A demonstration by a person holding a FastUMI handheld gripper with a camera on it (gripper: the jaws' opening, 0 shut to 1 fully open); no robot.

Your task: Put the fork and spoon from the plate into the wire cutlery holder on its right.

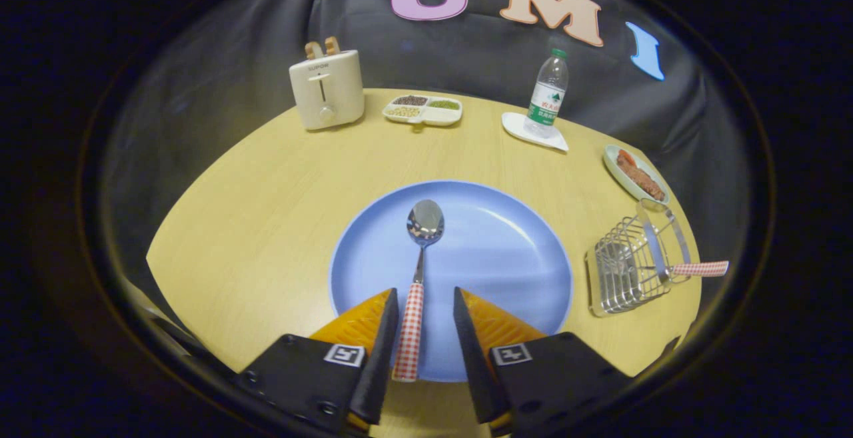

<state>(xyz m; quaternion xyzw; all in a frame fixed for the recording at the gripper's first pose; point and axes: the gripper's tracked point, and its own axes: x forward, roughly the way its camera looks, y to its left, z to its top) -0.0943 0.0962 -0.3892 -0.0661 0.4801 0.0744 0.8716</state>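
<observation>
My gripper (426, 318) is open, with the spoon (418, 271) handle lying between its fingers, nearer one side. The spoon points straight away from me on the blue plate (506, 251). The wire holder (626, 268) sits beside the plate, and I think the fork (693, 269) is already in it.

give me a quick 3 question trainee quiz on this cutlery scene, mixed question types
1. True or false: the spoon lies on the blue plate.
2. The handle between the gripper fingers is: A) gripped B) ungripped, fingers open C) beyond the fingers.
3. Fill in: the checked handle sticking out of the wire cutlery holder suggests the ____ is already in it.

Key: 1 true; 2 B; 3 fork
</observation>
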